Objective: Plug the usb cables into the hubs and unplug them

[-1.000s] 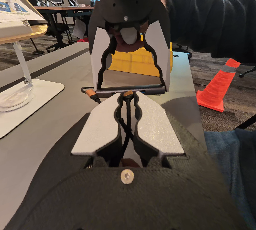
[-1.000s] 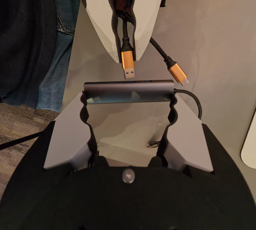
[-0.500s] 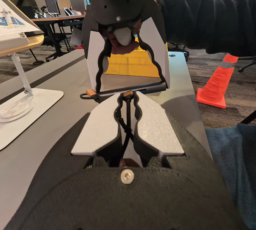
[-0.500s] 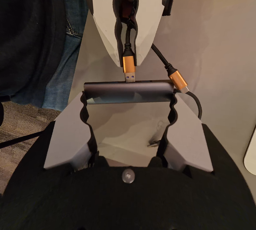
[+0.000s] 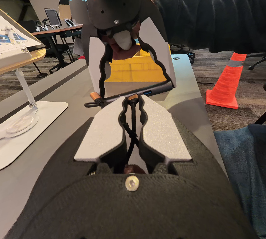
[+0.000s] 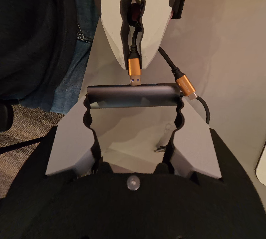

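While the plug meets the hub, the scene reads as follows:

Left claw [image 5: 133,99]: narrow, clamped on the orange metal USB-A plug [image 6: 134,71] of a black cable [image 5: 133,117], the silver tongue pointing at the hub.

Right claw [image 6: 133,98]: wide, its two grey fingers bracing the ends of the slim dark-grey metal USB hub [image 6: 132,95], held just above the bench and tilted in the left wrist view.

Just changed: a second ago the plug's tip hung apart from the hub; now it touches the hub's port edge, about mid-length. How deep it sits cannot be told, since most of the tongue is still bare.

Meaning for the task: I judge the plugging-in step as begun but not seated; a straight push along the plug's axis is still needed, and unplugging comes after.

Loose end: a second orange plug [image 6: 185,86], small-tipped, lies against the hub's end beside its own black lead [image 6: 205,111].

Bench [image 5: 60,138]: smooth grey, with a white flat-based stand [image 5: 34,118] to one side and a yellow bin [image 5: 133,69] beyond the hub.

Room: patterned carpet, an orange traffic cone [image 5: 226,83], far desks with screens, and a black sleeve [image 5: 208,20] reaching in.
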### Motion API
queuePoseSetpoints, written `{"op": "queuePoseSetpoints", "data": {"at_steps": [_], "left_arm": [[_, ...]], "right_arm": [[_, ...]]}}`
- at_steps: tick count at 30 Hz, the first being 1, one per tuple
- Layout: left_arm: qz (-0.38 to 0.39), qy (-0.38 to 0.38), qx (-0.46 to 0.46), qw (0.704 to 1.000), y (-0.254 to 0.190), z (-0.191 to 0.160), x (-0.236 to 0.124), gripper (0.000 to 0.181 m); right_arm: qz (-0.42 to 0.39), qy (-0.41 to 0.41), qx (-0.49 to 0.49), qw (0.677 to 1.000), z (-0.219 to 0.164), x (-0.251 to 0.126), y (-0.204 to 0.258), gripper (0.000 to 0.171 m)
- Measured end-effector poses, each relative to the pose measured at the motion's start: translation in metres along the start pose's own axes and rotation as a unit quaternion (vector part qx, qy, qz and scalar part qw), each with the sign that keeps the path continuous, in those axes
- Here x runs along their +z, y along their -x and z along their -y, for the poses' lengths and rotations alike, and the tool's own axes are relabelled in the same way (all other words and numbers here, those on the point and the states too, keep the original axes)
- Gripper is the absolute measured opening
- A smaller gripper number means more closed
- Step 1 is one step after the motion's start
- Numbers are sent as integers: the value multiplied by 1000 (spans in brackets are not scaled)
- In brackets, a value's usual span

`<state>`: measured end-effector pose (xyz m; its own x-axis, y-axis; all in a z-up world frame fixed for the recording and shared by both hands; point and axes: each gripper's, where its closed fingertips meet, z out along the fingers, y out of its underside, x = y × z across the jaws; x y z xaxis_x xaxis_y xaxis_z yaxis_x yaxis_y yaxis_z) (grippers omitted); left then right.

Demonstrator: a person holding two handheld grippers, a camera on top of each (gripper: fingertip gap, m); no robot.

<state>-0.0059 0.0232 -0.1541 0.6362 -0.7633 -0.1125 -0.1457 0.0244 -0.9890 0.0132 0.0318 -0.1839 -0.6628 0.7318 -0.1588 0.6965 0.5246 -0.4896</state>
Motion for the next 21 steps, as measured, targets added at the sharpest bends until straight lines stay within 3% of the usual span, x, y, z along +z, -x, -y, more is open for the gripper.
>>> {"op": "queuePoseSetpoints", "data": {"at_steps": [21], "left_arm": [[15, -14, 13, 1000, 2, 8, 1, 15]], "right_arm": [[-30, 2, -16, 999, 7, -10, -2, 117]]}}
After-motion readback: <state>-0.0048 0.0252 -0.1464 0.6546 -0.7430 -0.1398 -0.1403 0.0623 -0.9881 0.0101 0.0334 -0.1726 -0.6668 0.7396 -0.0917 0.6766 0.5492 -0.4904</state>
